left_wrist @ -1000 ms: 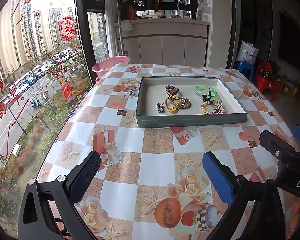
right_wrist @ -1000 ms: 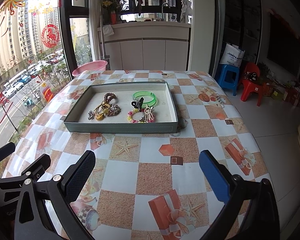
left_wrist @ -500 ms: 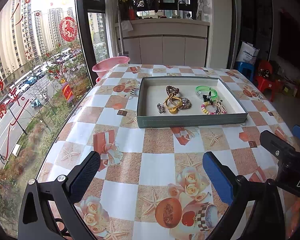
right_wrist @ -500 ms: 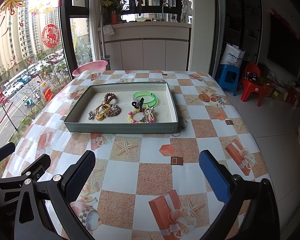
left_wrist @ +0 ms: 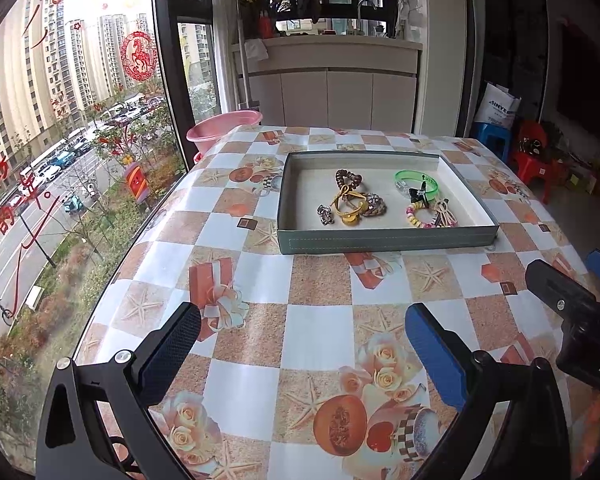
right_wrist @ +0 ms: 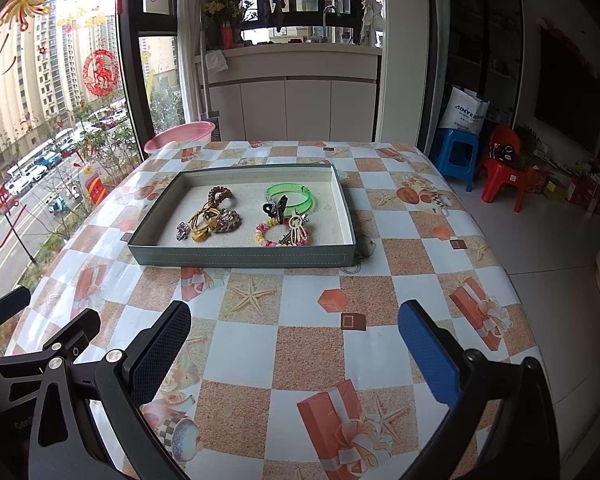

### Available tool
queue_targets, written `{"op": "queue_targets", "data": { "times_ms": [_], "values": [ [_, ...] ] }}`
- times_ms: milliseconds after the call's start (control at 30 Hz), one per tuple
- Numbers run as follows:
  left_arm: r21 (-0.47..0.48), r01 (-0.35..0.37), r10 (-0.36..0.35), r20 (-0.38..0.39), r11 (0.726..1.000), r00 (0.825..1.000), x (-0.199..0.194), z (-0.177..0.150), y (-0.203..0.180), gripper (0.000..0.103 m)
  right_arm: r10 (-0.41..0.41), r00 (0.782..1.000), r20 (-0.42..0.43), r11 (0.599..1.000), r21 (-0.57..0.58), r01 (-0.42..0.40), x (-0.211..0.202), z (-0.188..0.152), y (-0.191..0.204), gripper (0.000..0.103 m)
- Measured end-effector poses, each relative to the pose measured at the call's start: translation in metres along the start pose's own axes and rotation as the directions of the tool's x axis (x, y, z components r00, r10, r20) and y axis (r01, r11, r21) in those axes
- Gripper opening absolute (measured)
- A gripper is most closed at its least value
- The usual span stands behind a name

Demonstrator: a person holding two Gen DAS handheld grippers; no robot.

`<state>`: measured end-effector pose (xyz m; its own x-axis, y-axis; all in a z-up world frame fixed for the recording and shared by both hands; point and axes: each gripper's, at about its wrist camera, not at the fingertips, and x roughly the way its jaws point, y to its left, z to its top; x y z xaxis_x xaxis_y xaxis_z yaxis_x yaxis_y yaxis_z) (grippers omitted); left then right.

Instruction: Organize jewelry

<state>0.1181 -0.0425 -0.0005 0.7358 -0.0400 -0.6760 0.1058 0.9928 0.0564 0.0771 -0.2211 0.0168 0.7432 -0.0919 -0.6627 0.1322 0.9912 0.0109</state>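
Fingers (left_wrist: pixel 172 350) of both grippers are spreading wide, empty, over the checkered counter (right_wrist: pixel 308 356); the jewelry tray (right_wrist: pixel 244 258) is sitting mid-counter, window (left_wrist: pixel 60 120) glowing along its left edge.

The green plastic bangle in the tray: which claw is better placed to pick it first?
Probably the right claw: the green plastic bangle lies in the tray's right half, nearly straight ahead of it. Both claws are open and empty, equally far back.
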Motion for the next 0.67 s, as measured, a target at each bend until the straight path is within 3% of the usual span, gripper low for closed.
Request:
{"op": "queue_targets", "data": {
  "times_ms": [667],
  "values": [
    [-0.006,0.004,-0.004,-0.024,1.0,1.0,0.0043,0.0002,0.0016,0.103,-0.001,1.0,-0.006,1.0,0.006,0.001,0.0027,-0.001,-0.0015,0.103]
  ]
}}
